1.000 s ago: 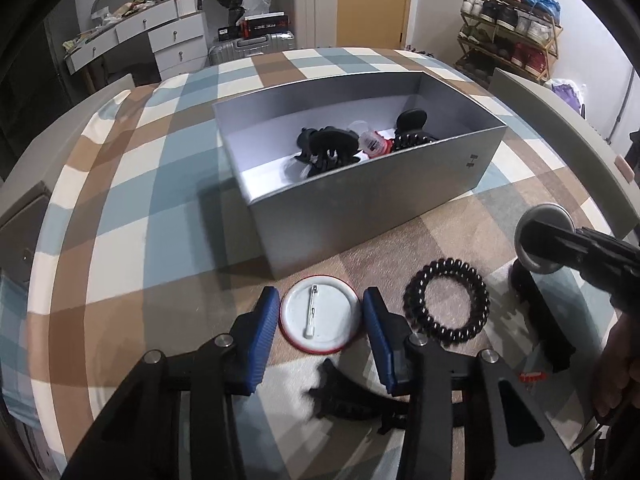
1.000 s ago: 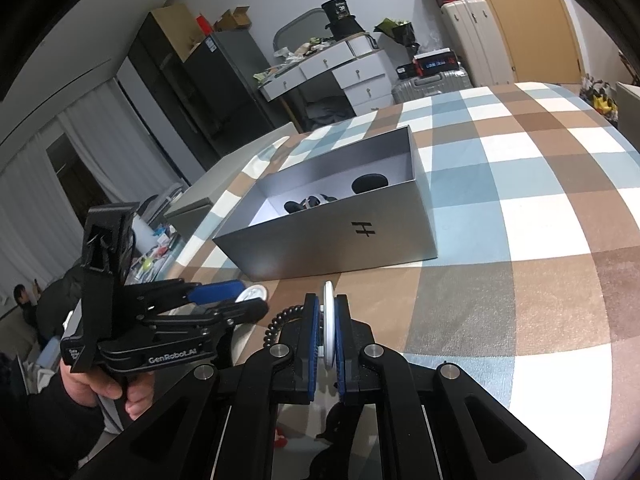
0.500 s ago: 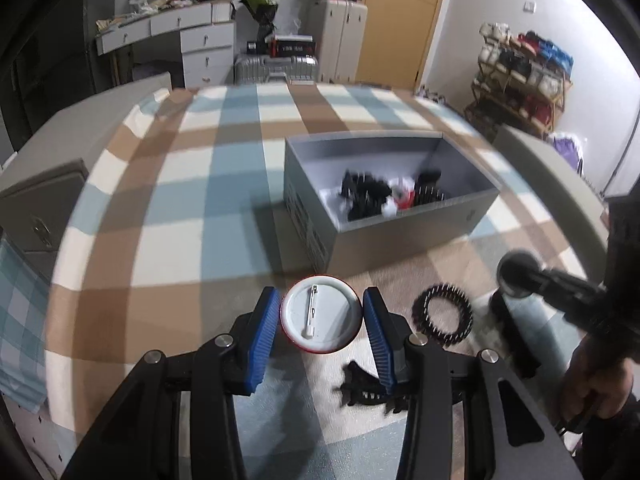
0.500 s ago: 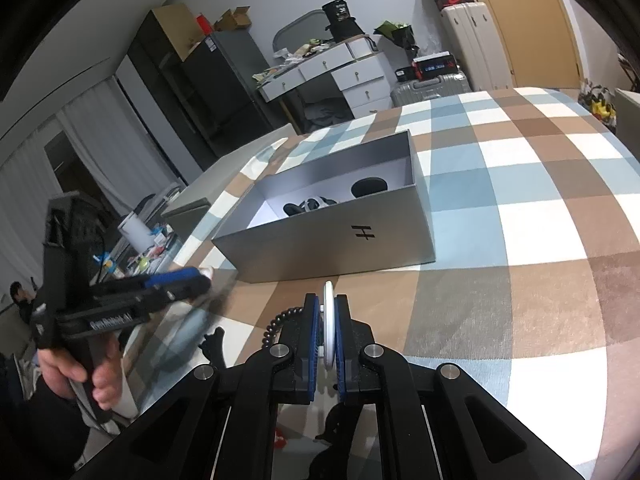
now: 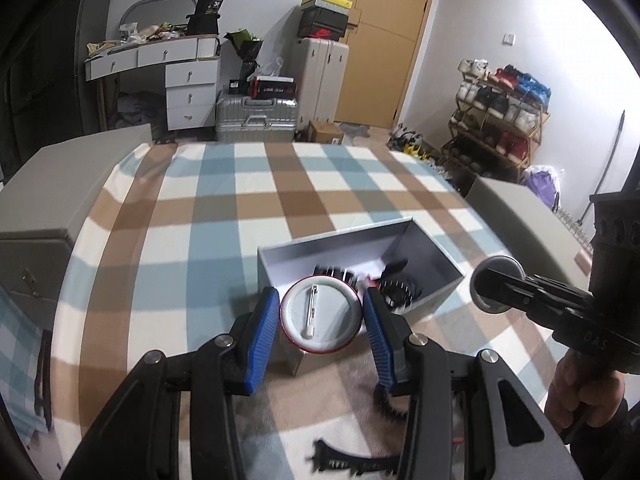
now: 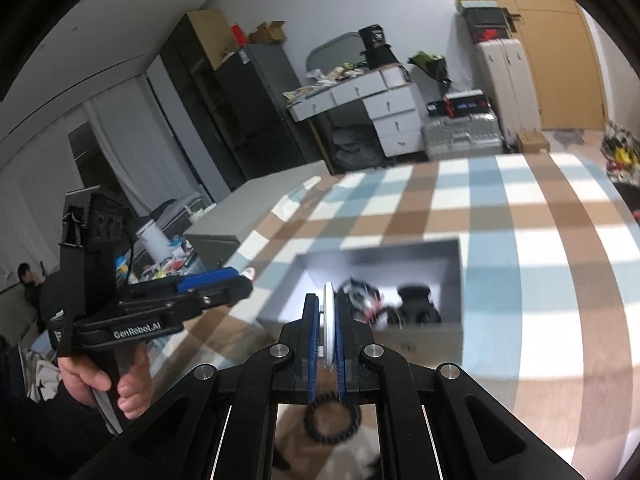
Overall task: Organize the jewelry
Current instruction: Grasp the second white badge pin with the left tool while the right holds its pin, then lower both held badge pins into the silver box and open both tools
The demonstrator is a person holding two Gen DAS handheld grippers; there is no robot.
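Between the ribbed blue pads of the black left gripper sits a round white pin badge with a red rim and a silver pin. Beyond it stands an open grey box with a white floor, holding black hair clips. The tablecloth checked in blue, brown and cream lies under everything. The black right gripper, also blue-padded, clamps a white disc edge-on; below it lies a black coiled hair tie.
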